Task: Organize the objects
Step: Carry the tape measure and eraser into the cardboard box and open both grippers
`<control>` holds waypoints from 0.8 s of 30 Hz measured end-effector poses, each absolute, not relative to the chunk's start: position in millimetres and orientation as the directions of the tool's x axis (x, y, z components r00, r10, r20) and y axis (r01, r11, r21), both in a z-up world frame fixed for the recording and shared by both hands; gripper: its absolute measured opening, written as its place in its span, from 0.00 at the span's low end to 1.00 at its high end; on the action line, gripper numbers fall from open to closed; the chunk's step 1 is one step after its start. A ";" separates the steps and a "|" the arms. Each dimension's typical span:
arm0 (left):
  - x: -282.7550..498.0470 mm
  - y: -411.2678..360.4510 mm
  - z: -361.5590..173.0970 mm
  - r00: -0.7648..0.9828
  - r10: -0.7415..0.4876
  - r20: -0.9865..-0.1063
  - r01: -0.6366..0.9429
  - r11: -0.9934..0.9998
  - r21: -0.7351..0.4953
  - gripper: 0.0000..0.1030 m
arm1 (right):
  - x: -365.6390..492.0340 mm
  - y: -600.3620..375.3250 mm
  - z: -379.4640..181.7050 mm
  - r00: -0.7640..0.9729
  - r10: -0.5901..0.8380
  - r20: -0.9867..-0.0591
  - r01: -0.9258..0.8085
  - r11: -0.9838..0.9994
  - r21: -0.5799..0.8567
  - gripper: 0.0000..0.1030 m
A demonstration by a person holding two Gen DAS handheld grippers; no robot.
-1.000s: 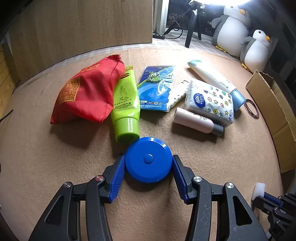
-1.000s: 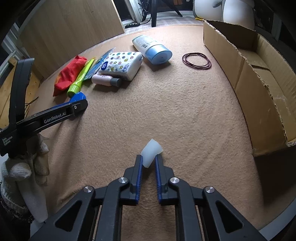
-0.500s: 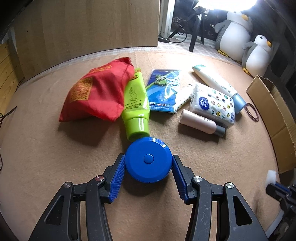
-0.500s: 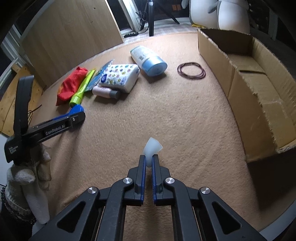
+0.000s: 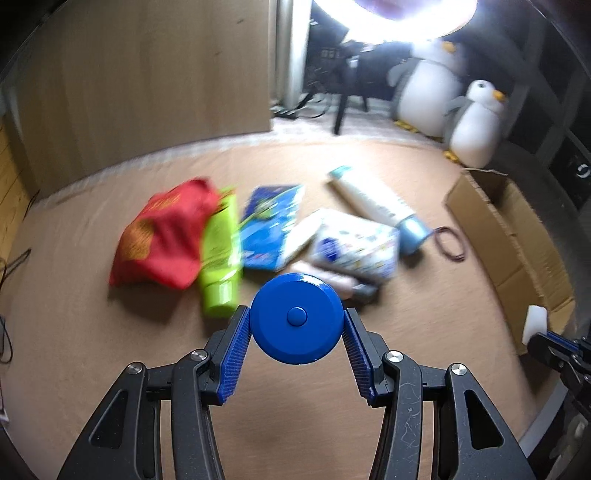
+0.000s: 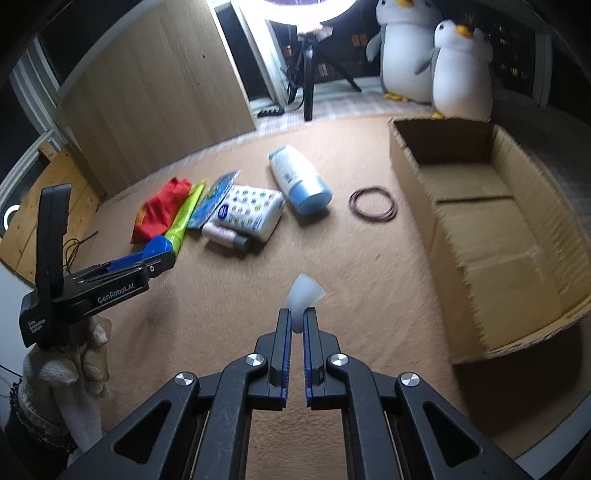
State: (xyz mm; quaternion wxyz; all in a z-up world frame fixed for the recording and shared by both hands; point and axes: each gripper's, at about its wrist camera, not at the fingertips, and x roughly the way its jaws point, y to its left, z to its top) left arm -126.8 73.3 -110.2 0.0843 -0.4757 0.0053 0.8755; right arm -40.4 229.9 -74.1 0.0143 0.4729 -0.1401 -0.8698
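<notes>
Cardboard box [image 6: 491, 236] sits empty; left gripper [image 5: 297, 326] clamps the round blue plastic disc [image 5: 297, 317]; right gripper [image 6: 296, 325] pinches the small white translucent cap [image 6: 304, 293]; both are lifted clear of the carpet; seven items remain there.

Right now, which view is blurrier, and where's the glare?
Left wrist view: the items on the carpet are motion-smeared, while the blue disc stays sharp; the ring light blows out the top. Right wrist view: sharper, with glare at top centre.
</notes>
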 end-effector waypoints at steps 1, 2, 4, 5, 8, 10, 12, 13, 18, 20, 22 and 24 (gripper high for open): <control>-127.7 81.0 -107.2 -0.535 0.150 -0.831 -0.164 -0.984 -0.072 0.52 | -39.6 235.2 -71.2 -0.558 -0.153 -0.816 -0.112 -0.960 0.257 0.05; -127.9 89.6 -103.6 -0.537 0.160 -0.828 -0.178 -0.981 -0.074 0.52 | -38.2 241.5 -68.2 -0.565 -0.147 -0.812 -0.117 -0.960 0.255 0.05; -127.8 110.5 -96.4 -0.541 0.182 -0.821 -0.210 -0.975 -0.078 0.52 | -35.6 253.8 -62.9 -0.576 -0.133 -0.807 -0.129 -0.959 0.250 0.05; -128.6 120.5 -93.4 -0.542 0.194 -0.818 -0.225 -0.971 -0.082 0.52 | -33.7 261.1 -60.1 -0.581 -0.124 -0.804 -0.136 -0.960 0.246 0.05; -129.3 153.7 -85.6 -0.545 0.230 -0.807 -0.269 -0.959 -0.091 0.52 | -29.1 283.1 -54.4 -0.592 -0.096 -0.800 -0.158 -0.960 0.232 0.05; -128.9 177.4 -80.9 -0.545 0.251 -0.800 -0.302 -0.949 -0.093 0.52 | -25.6 297.2 -52.3 -0.596 -0.080 -0.799 -0.172 -0.959 0.225 0.05; -128.3 198.6 -76.6 -0.543 0.270 -0.795 -0.331 -0.939 -0.093 0.52 | -22.2 311.7 -50.8 -0.598 -0.065 -0.799 -0.187 -0.958 0.218 0.05; -128.2 210.2 -74.6 -0.544 0.278 -0.792 -0.346 -0.934 -0.090 0.52 | -21.3 318.0 -50.6 -0.598 -0.057 -0.799 -0.193 -0.958 0.213 0.05; -131.7 257.8 -72.3 -0.531 0.313 -0.787 -0.403 -0.911 -0.090 0.52 | -19.7 346.9 -51.2 -0.597 -0.025 -0.802 -0.215 -0.958 0.190 0.05; -133.5 275.1 -73.0 -0.525 0.322 -0.788 -0.422 -0.902 -0.087 0.52 | -20.4 357.8 -51.6 -0.597 -0.018 -0.802 -0.222 -0.957 0.187 0.05; -135.7 293.4 -73.4 -0.521 0.328 -0.788 -0.437 -0.896 -0.084 0.52 | -20.9 366.8 -52.5 -0.596 -0.009 -0.803 -0.228 -0.957 0.180 0.05; -137.4 303.9 -74.6 -0.519 0.329 -0.789 -0.447 -0.891 -0.077 0.52 | -21.3 374.9 -54.1 -0.594 -0.003 -0.805 -0.232 -0.957 0.175 0.06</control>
